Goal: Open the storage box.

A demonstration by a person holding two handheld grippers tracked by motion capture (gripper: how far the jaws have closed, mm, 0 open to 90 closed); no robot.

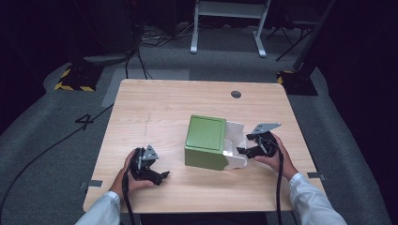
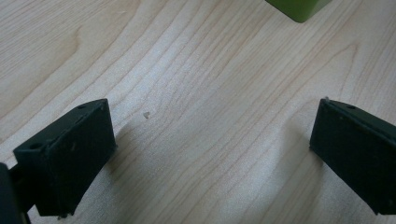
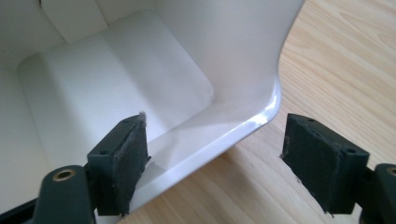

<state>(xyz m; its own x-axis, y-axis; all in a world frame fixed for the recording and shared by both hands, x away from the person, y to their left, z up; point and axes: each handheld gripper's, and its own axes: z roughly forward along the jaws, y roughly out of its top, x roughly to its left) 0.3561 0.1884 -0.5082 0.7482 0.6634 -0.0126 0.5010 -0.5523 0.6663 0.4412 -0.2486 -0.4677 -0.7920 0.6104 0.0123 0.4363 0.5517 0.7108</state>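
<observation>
High view: a green box point(image 1: 205, 142) lies on its side near the middle of the table point(image 1: 155, 108), its open end turned toward the person's right, with white flaps point(image 1: 234, 140) spread out from that end. The right gripper point(image 1: 245, 151) is at those flaps, its tips at the lower white flap. The left gripper point(image 1: 162, 176) rests on the table well to the left of the box, touching nothing.

Left gripper view: the jaws stand wide apart over bare wood, with nothing between them. A corner of the box point(image 2: 299, 8) shows at the top edge, well apart from the jaws.

Right gripper view: the jaws straddle the rounded edge of a white flap point(image 3: 243, 123). One pad point(image 3: 126, 163) lies on the flap's inner side, the other pad point(image 3: 322, 163) stands clear over the wood on the outer side. The jaws are partly open and there is a plain gap between the outer pad and the flap, so the flap is between them but not pinched. Beyond it the box's white inside point(image 3: 107, 84) looks empty.

The step in hand seems to be taking hold of this flap, to fold it over the opening. Next, the right gripper would need to close until both pads press the card, then swing the flap inward. The box is light and may slide, so the left gripper could brace its far side.
</observation>
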